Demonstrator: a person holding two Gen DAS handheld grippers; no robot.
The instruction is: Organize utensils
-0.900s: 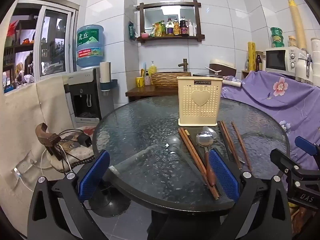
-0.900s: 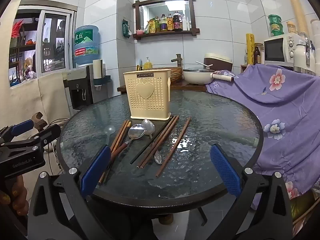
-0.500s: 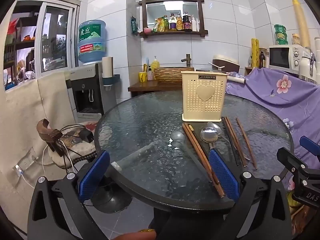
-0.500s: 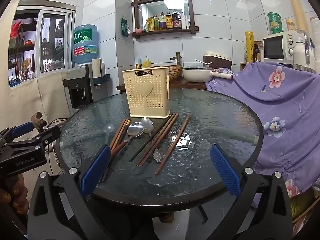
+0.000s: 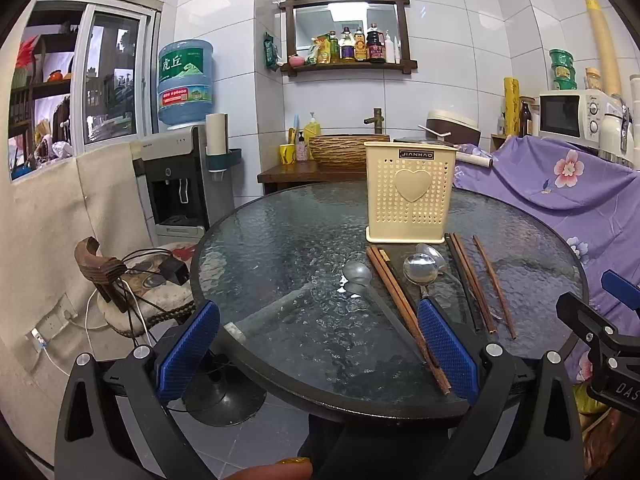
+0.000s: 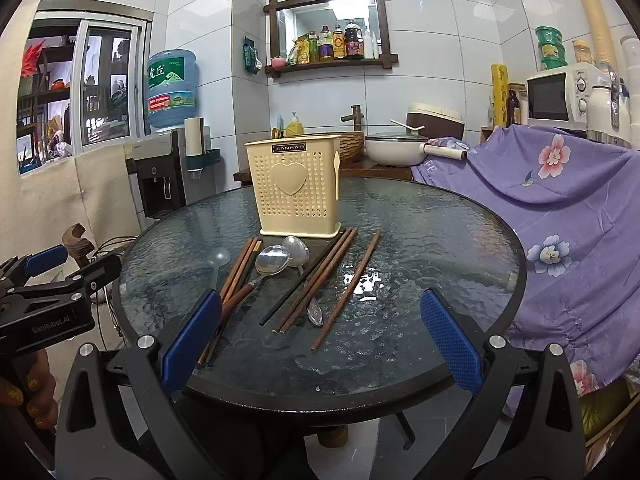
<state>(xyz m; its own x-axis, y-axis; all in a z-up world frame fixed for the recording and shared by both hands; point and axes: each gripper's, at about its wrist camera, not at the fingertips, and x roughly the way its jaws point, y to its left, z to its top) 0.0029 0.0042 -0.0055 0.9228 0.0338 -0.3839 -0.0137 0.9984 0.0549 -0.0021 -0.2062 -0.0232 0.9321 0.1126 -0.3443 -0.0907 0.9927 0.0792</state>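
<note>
Home kitchen: tiled walls, microwave point(image 6: 558, 96), sink tap point(image 6: 355, 114), water dispenser point(image 5: 184, 184).

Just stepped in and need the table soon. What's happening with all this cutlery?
A person holds a two-finger gripper in each hand at the near edge of the round glass table. Both the left gripper and the right gripper have their jaws wide open and hold nothing. The brown wooden chopsticks, metal spoons and a clear plastic spoon lie loose in front of the upright cream perforated utensil holder. Sorting has not begun.
</note>
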